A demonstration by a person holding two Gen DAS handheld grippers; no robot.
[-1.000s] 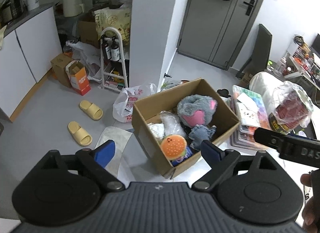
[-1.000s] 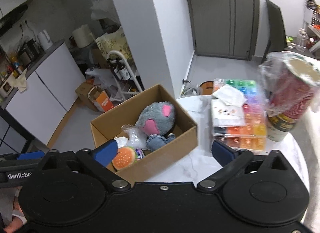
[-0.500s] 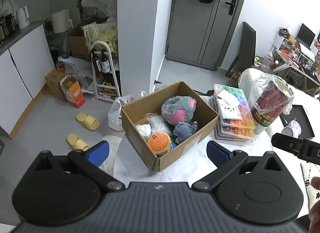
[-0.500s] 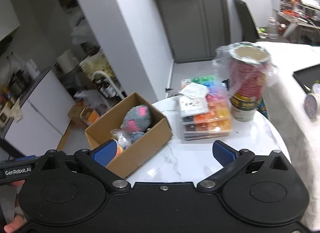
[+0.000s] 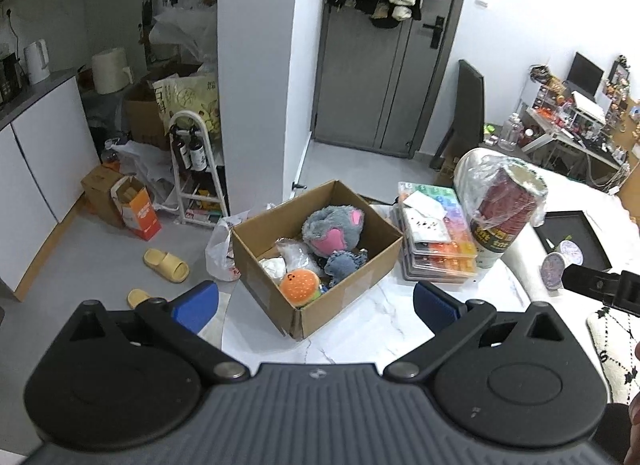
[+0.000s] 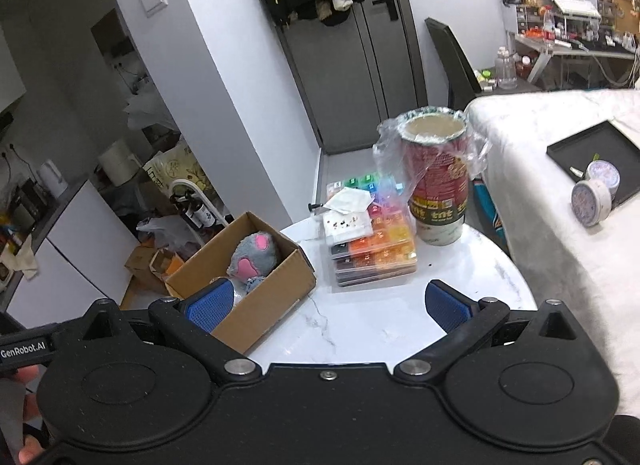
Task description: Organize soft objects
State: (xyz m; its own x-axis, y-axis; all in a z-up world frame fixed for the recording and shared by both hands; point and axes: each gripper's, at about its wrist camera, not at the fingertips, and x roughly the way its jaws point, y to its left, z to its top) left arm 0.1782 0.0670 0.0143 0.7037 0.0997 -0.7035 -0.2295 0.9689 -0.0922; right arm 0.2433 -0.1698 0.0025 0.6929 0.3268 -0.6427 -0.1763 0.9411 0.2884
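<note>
An open cardboard box (image 5: 348, 297) stands on the white marble table (image 5: 372, 333). It holds a grey and pink plush (image 5: 332, 227), an orange burger plush (image 5: 299, 287), a small grey plush (image 5: 344, 261) and a clear bag (image 5: 294, 255). My left gripper (image 5: 316, 301) is open and empty, held above and in front of the box. My right gripper (image 6: 326, 303) is open and empty above the table. In the right wrist view the box (image 6: 260, 305) lies at lower left with the grey plush (image 6: 254, 255) in it.
A stack of colourful plastic cases (image 5: 438, 237) lies right of the box, beside a bagged stack of red cups (image 5: 504, 213). A white sofa (image 6: 560, 193) with a black tray (image 6: 596, 161) is at the right. Slippers (image 5: 166, 263) and boxes lie on the floor at the left.
Both grippers have pulled back and up from the box, so it looks smaller. The right view has swung right toward the cups and sofa. Both stay open.
</note>
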